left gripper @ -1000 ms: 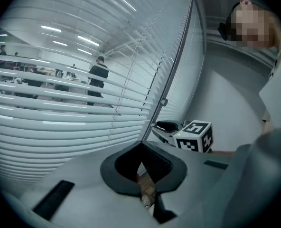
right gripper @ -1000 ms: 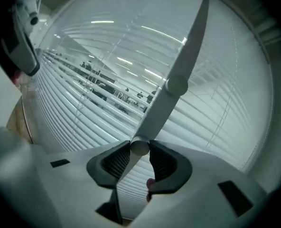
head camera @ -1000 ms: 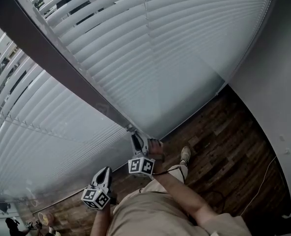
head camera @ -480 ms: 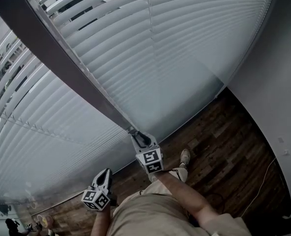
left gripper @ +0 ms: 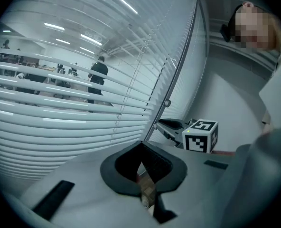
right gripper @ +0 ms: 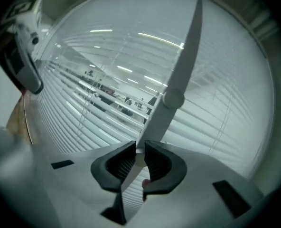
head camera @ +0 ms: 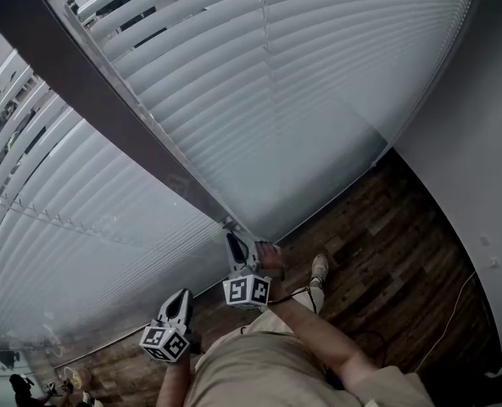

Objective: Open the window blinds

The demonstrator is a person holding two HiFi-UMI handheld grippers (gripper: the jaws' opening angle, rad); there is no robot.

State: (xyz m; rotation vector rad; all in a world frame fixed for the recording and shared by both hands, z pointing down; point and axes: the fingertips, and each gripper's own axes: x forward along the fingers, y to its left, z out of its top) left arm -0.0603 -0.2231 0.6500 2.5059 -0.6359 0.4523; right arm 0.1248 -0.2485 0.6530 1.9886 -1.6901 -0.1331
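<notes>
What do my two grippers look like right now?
Both match: the left gripper and right gripper have pale grey bodies, black ribbed jaws, and a white cube with black square markers at the rear. The person wears beige clothing.

Lower centre of head view: right gripper [head camera: 231, 232] jaws have just been closing, pads now clamp blind wand [right gripper: 179, 72] between them. Its marker cube [head camera: 247, 291] sits lower and further left than half second ago, rolled from one face toward camera to two. Right hand [head camera: 270, 256], hidden behind cube half second ago, shows again right of gripper body.
</notes>
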